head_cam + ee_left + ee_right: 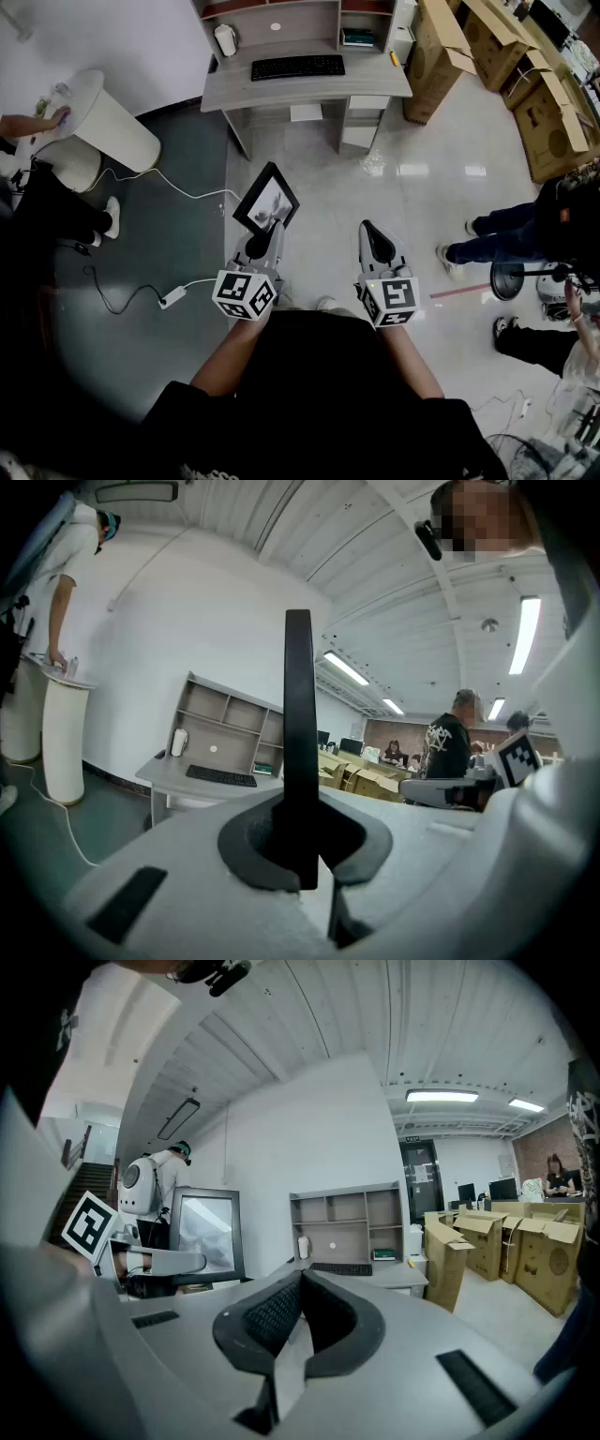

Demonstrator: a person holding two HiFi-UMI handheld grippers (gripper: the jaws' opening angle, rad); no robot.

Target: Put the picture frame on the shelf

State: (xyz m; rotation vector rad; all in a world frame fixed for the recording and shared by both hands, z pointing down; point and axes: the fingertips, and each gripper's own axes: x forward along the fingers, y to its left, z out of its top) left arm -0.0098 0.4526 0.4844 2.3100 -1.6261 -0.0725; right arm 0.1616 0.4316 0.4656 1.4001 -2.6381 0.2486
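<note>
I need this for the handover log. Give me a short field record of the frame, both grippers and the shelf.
picture frame: off the floor, clamped near its lower edge
left gripper: shut on the picture frame
right gripper: shut, nothing in it
shelf: on the desk, frame not yet on it
desk: ahead of the person, keyboard on top

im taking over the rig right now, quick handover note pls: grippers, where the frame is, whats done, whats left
Left gripper: shut on the picture frame, gripping its near edge; the frame is held up over the floor.
Right gripper: shut, nothing in it.
Shelf: on top of the desk ahead, not yet within reach; a keyboard lies on the desk.
Done: frame is in hand.
Left: carry it to the shelf, set it there, release.
</note>
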